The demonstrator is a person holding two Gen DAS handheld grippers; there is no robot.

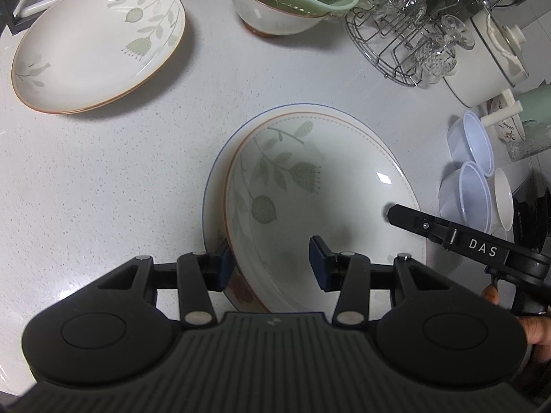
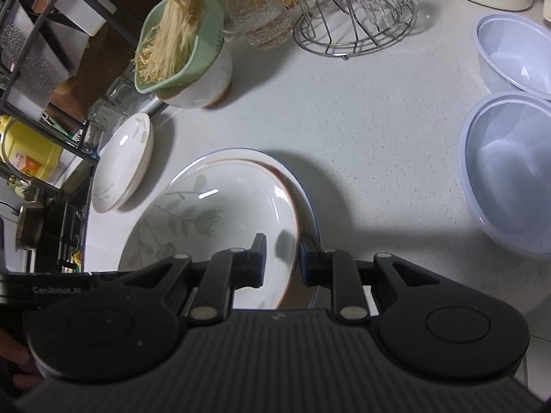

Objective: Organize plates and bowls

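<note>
The deep cream ceramic plate with green leaf sprigs and a brown rim (image 1: 310,199) sits tilted, off-centre on a larger flat white plate with a thin blue edge (image 1: 215,172), near the middle of the speckled white worktop (image 1: 103,179).

The right hand-held gripper (image 2: 281,258) is closed almost fully, its pads pinching the leaf plate's right rim.

The left hand-held gripper (image 1: 272,261) stands about half open astride the near-left rim. One pad looks to be just outside the wall and the other is clear of it inside the bowl, so it holds nothing.

The main risk, as I judge it, is that one narrow pinch carries a heavy glazed plate. If it is lifted or let go unevenly, the rim could slide out of the pads and drop onto the blue-edged plate below, chipping either one.

Dragging rather than lifting could shove the lower plate across the worktop.

If the left hand-held gripper shuts while askew, it could lever the plate further over.

A matching leaf-patterned plate (image 1: 100,44) lies well apart at the far left. Carrying the held plate there too low could knock its rim.

To the right, two translucent plastic bowls (image 2: 509,172) are light and easily bumped by the right arm.
</note>
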